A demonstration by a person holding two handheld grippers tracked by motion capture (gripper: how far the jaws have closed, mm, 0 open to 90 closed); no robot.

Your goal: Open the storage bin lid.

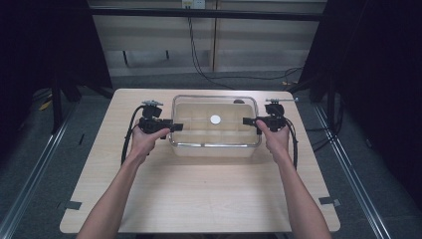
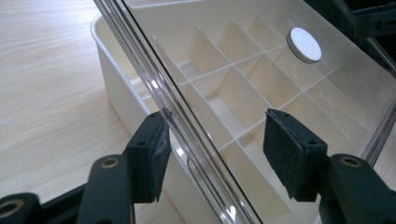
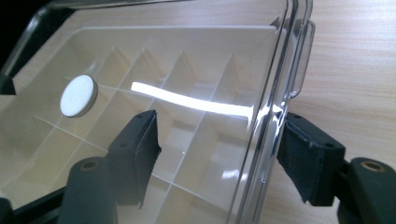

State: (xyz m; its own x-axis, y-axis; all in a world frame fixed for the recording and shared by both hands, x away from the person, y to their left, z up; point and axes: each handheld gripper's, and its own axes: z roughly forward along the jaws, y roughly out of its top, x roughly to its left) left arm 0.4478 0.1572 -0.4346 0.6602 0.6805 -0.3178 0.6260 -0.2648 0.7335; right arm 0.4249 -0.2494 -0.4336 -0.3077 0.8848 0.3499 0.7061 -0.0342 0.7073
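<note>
Two hand-held grippers are set at a clear lid's (image 1: 215, 107) short ends | left hand-held gripper (image 1: 175, 126), right hand-held gripper (image 1: 247, 120) | jaws part-open, straddling rims, nothing clamped | long axis spans between them

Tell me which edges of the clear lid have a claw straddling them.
The two short edges: the left claw straddles the lid at its left end, the right claw its right end. Both long edges are free.

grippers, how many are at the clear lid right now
2. The left gripper is at the clear lid's left edge, the right gripper at its right edge. Each has the lid's rim between its jaws; the pads aren't pressing it yet.
</note>
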